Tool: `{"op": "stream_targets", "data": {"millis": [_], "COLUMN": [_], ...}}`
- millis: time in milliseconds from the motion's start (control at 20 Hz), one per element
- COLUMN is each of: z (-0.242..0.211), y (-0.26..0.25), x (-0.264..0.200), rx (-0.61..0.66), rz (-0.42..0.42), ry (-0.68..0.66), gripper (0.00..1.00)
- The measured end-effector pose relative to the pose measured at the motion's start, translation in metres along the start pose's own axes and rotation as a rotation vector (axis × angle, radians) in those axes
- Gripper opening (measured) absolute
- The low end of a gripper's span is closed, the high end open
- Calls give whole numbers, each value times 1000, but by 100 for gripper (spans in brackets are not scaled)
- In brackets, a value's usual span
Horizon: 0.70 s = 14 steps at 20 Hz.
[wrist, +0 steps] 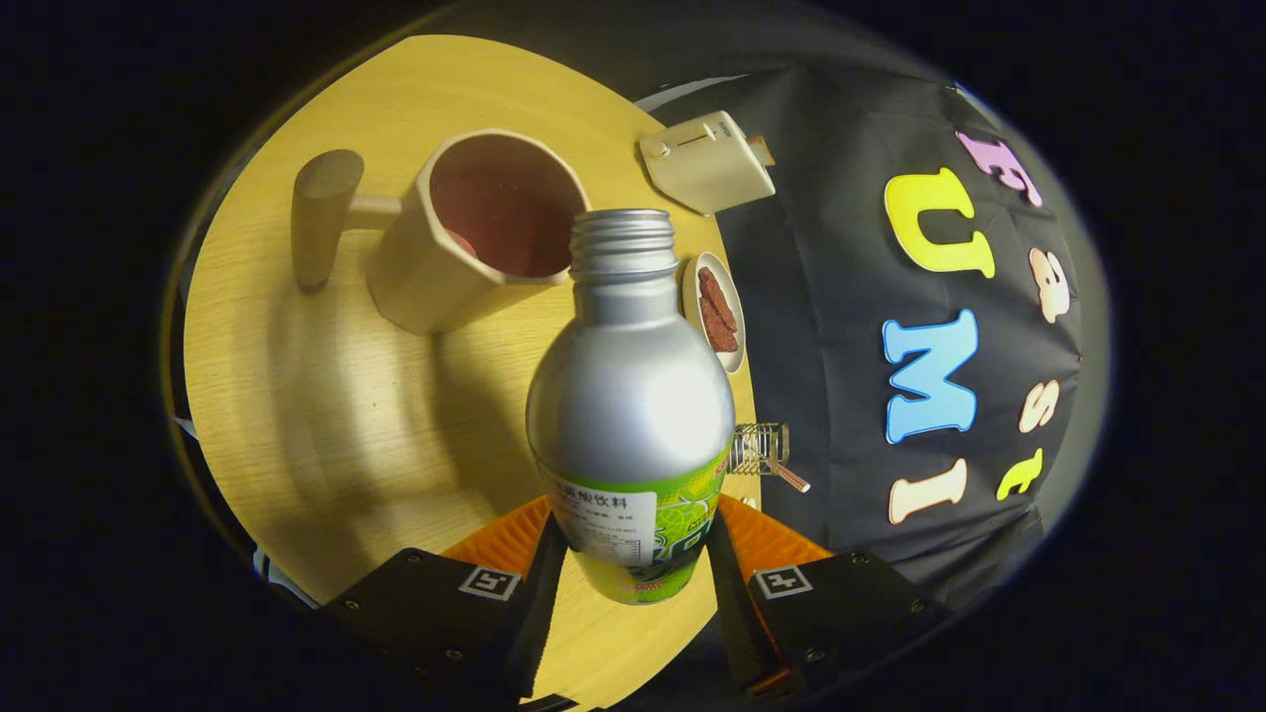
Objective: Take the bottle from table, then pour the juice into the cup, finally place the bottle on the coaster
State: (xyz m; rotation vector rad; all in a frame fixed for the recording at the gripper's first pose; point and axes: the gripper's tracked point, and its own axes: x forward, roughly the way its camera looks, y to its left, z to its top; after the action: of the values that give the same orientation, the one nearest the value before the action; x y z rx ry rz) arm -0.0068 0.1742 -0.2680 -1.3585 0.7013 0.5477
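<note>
Silver bottle [630, 396], uncapped, is sitting clenched between both fingers of the gripper [633, 554], its mouth nearing the cup [475, 232] rim, seemingly for pouring.

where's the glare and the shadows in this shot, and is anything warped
Gripper view: a bright glare patch sits on the shoulder of the silver metal bottle with green label, clamped in the hand-held gripper; the beige wooden cup with a peg handle throws soft shadows across the round light-wood table; fisheye distortion bends the table's rim; the focus looks sharp throughout.
</note>
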Motion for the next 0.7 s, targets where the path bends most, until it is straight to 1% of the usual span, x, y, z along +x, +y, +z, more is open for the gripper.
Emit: {"op": "stream_targets", "data": {"millis": [200,700], "z": [7,6], "y": [-7,-13], "x": [1,-5], "rx": [-106,-270], "rz": [-12,6], "ry": [21,93], "gripper": [71,71]}}
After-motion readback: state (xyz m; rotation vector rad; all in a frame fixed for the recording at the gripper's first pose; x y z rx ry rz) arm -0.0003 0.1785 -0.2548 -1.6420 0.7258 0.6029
